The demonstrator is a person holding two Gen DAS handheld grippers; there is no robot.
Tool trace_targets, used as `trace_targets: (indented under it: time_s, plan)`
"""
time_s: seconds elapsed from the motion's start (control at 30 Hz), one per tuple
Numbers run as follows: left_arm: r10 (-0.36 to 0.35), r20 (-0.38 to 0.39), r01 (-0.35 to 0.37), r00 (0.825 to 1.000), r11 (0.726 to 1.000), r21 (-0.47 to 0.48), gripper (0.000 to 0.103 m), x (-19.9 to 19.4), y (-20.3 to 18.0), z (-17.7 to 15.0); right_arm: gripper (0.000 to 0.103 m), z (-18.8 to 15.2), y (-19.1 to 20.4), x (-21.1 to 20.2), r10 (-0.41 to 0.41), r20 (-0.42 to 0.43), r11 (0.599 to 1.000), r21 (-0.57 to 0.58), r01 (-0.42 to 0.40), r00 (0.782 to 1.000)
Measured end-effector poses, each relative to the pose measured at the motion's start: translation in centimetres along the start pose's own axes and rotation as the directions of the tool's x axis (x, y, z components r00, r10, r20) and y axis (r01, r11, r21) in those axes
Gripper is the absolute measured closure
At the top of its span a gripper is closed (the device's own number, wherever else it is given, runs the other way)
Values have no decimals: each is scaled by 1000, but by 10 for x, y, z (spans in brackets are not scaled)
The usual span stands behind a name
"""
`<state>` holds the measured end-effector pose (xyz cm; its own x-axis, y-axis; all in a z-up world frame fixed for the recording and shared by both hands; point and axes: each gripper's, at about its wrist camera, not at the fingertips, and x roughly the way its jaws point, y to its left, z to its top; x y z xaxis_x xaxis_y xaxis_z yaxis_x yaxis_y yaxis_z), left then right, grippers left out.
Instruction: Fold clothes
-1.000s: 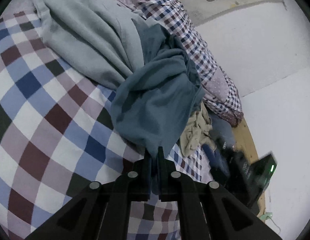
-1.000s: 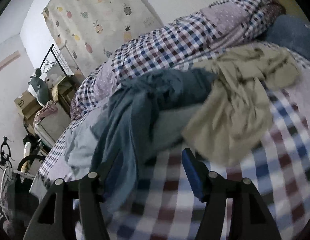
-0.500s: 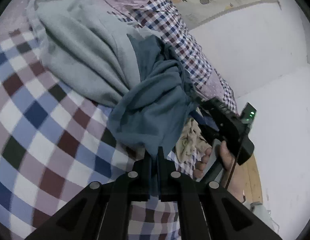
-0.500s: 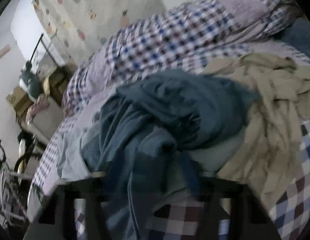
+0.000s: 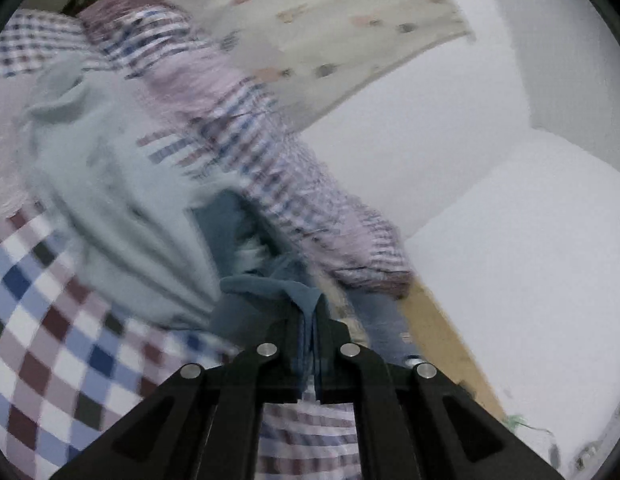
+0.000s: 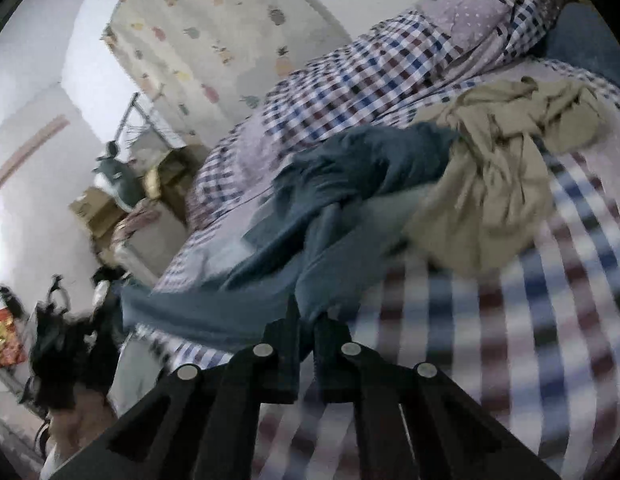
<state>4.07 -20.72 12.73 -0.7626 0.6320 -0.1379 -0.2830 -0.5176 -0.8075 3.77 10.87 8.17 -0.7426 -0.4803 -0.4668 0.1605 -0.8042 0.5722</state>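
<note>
A teal-blue garment [image 6: 341, 184] lies crumpled on the checked bed sheet [image 6: 529, 340], stretched toward the near left. My right gripper [image 6: 306, 320] is shut on its near edge. In the blurred left wrist view my left gripper [image 5: 310, 320] is shut on another part of the same teal-blue garment [image 5: 270, 288]. A pale grey-green garment [image 5: 110, 208] lies to its left, partly under the teal one. A beige garment [image 6: 501, 168] lies bunched at the right of the pile.
A checked quilt [image 6: 369, 68] is heaped along the far side of the bed, against a pineapple-print curtain [image 6: 214, 36]. Boxes and a rack [image 6: 122, 192] stand off the bed's left end. A person's head [image 6: 66, 364] shows low left. A wooden bed edge [image 5: 441, 340] meets the white wall.
My right gripper was open and has shut on the teal garment's edge. The left gripper, holding the garment, has lifted and swung, blurring its view; the cloth is pulled out flatter.
</note>
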Motion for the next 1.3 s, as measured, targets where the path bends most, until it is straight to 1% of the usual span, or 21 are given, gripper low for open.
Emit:
trace_targets:
  time_s: [0.13, 0.2, 0.27, 0.33, 0.37, 0.43, 0.47, 0.53, 0.6, 0.67, 0.7, 0.73, 0.8, 0.87, 0.97, 1.03, 1.2, 1.3]
  plan:
    - [-95, -34, 97, 995, 995, 38, 101, -34, -20, -10, 99, -41, 23, -39, 31, -40, 999, -42, -33, 999]
    - [-107, -42, 111, 993, 990, 86, 102, -51, -31, -14, 99, -56, 30, -51, 36, -83, 997, -71, -42, 996]
    - [-83, -52, 91, 995, 982, 167, 101, -63, -43, -23, 99, -71, 36, -62, 18, -114, 993, -112, -31, 993]
    - [-51, -63, 65, 997, 969, 238, 101, -73, -52, -33, 97, -81, 35, -71, -2, -132, 992, -125, -15, 991]
    - [-27, -70, 44, 997, 964, 261, 101, -78, -53, -41, 96, -86, 34, -75, -11, -141, 992, -127, -7, 990]
    - [58, -86, -31, 995, 958, 284, 101, -90, -47, -56, 96, -95, 27, -85, -33, -164, 992, -124, 12, 986]
    - [98, -89, -70, 991, 959, 276, 101, -96, -40, -62, 96, -99, 23, -90, -44, -176, 992, -121, 23, 983]
    - [165, -86, -142, 983, 963, 227, 101, -110, -24, -67, 95, -104, 18, -96, -70, -190, 991, -125, 46, 979]
    - [205, -67, -192, 976, 967, 167, 101, -124, -8, -67, 94, -106, 12, -100, -89, -182, 990, -122, 68, 979]
    - [236, -37, -231, 971, 966, 117, 101, -137, 4, -64, 85, -105, 5, -105, -104, -151, 990, -112, 88, 983]
    - [254, -23, -251, 967, 963, 98, 101, -142, 9, -63, 70, -103, 0, -107, -109, -130, 990, -99, 96, 985]
    - [275, -13, -273, 961, 958, 83, 101, -144, 13, -63, 59, -100, -5, -107, -110, -114, 991, -85, 101, 987]
    - [315, 2, -314, 949, 947, 61, 101, -148, 21, -63, 57, -96, -17, -109, -120, -86, 992, -48, 116, 989]
    - [349, 5, -348, 937, 935, 63, 101, -143, 24, -65, 56, -88, -30, -107, -142, -65, 990, 4, 143, 988]
    - [396, -1, -394, 918, 915, 81, 101, -134, 25, -69, 55, -74, -44, -96, -148, -52, 987, 57, 151, 988]
    - [418, -10, -416, 908, 905, 87, 101, -126, 26, -72, 52, -66, -51, -87, -152, -45, 984, 85, 155, 987]
    - [438, -28, -435, 899, 897, 75, 101, -118, 34, -75, 50, -43, -68, -54, -150, -26, 976, 157, 152, 988]
    - [444, -36, -441, 895, 895, 70, 101, -116, 35, -75, 49, -30, -77, -24, -149, -32, 969, 194, 152, 988]
